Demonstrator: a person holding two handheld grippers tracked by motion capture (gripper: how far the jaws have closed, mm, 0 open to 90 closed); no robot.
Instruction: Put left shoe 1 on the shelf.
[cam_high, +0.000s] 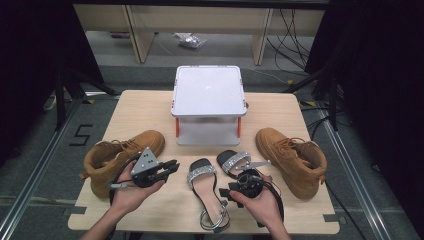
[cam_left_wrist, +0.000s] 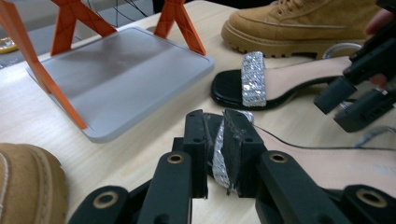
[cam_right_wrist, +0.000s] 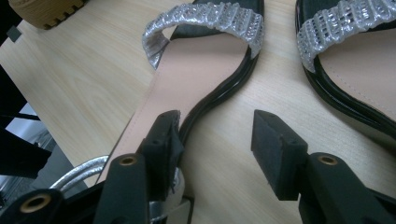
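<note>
Two black sandals with silver glitter straps lie side by side at the table's front. The left sandal (cam_high: 206, 192) (cam_right_wrist: 187, 93) has a silver ankle ring at its heel. The right sandal (cam_high: 234, 162) (cam_left_wrist: 261, 84) (cam_right_wrist: 355, 70) has its heel under my right hand. My left gripper (cam_high: 172, 167) (cam_left_wrist: 219, 154) hovers just left of the left sandal's toe, its jaws drawn to a narrow slit. The silver strap (cam_high: 201, 173) shows through that slit, and I cannot tell if it is touched. My right gripper (cam_high: 234, 190) (cam_right_wrist: 215, 140) is open: one jaw over the left sandal's insole, the other over bare wood between the sandals.
A tan boot (cam_high: 122, 155) lies at the left behind my left gripper. Its mate (cam_high: 292, 157) (cam_left_wrist: 299, 23) lies at the right. A small grey shelf on orange legs (cam_high: 209, 102) (cam_left_wrist: 121, 74) stands at the back centre. The table's front edge (cam_high: 200, 231) is close.
</note>
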